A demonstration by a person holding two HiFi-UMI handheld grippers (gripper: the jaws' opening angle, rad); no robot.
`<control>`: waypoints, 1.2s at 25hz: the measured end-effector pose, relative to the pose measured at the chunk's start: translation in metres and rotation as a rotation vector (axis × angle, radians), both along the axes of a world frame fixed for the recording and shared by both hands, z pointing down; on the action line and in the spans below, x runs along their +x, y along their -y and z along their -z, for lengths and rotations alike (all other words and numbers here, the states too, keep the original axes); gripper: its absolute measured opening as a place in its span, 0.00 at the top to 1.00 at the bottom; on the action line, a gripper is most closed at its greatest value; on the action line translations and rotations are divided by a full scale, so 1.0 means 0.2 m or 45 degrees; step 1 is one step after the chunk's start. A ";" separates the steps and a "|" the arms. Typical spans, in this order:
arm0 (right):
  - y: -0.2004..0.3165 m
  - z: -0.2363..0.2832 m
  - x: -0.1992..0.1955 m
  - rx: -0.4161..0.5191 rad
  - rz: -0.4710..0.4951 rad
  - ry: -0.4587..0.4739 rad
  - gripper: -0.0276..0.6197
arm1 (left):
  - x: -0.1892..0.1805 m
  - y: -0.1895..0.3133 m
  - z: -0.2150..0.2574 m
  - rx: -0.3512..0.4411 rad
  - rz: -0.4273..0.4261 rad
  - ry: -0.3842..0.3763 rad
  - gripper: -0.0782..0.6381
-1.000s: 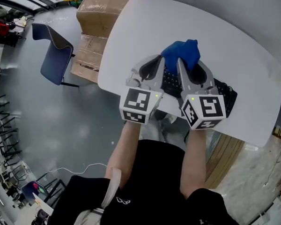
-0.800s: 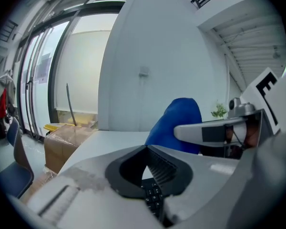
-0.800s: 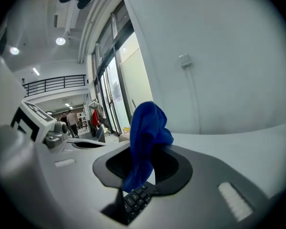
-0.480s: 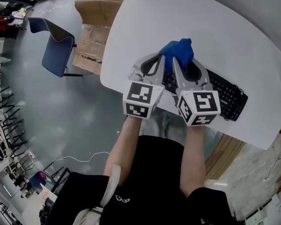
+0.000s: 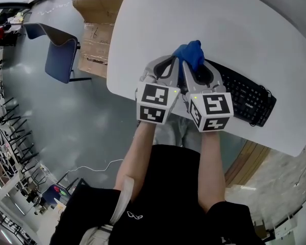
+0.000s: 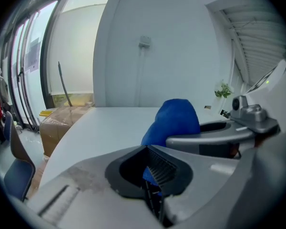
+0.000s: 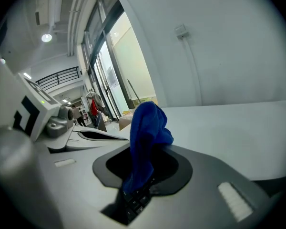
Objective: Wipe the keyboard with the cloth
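Observation:
A black keyboard (image 5: pixel 247 98) lies on the white table (image 5: pixel 245 29) near its front edge. Bunched over the keyboard's left end is a blue cloth (image 5: pixel 190 55). My two grippers stand side by side, their tips meeting at the cloth. The left gripper (image 5: pixel 172 63) is shut with a bit of cloth (image 6: pixel 174 120) pinched between its jaws. Blue cloth (image 7: pixel 147 132) also runs down into the closed jaws of the right gripper (image 5: pixel 188 68), and black keys (image 7: pixel 133 202) show just below them. The grippers cover the keyboard's left part.
Cardboard boxes (image 5: pixel 97 14) are stacked on the floor by the table's left edge, with a blue chair (image 5: pixel 58 55) beside them. The table's front edge runs just under my marker cubes. A small plant (image 6: pixel 222 90) stands far right.
Both grippers and the cloth have slid left along the keyboard to its left end. More of the keyboard's right part now shows.

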State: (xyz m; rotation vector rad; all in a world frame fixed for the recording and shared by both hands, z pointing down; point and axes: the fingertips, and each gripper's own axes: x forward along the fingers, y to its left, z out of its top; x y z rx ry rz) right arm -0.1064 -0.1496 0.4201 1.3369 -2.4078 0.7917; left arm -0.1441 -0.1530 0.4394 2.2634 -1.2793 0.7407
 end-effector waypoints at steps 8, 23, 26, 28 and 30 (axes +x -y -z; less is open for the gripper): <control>0.00 -0.09 0.02 -0.058 -0.017 -0.011 0.81 | 0.04 0.00 -0.10 -0.063 -0.024 0.005 0.90; -0.07 -0.21 0.12 -0.126 -0.048 -0.047 0.81 | 0.14 -0.06 -0.22 -0.123 -0.064 0.012 0.90; -0.08 -0.22 0.14 -0.130 -0.056 -0.048 0.81 | 0.17 -0.07 -0.23 -0.124 -0.070 0.011 0.90; -0.09 -0.22 0.15 -0.134 -0.058 -0.048 0.81 | 0.18 -0.07 -0.23 -0.124 -0.073 0.013 0.90; -0.09 -0.22 0.17 -0.139 -0.063 -0.048 0.81 | 0.19 -0.07 -0.23 -0.124 -0.077 0.015 0.90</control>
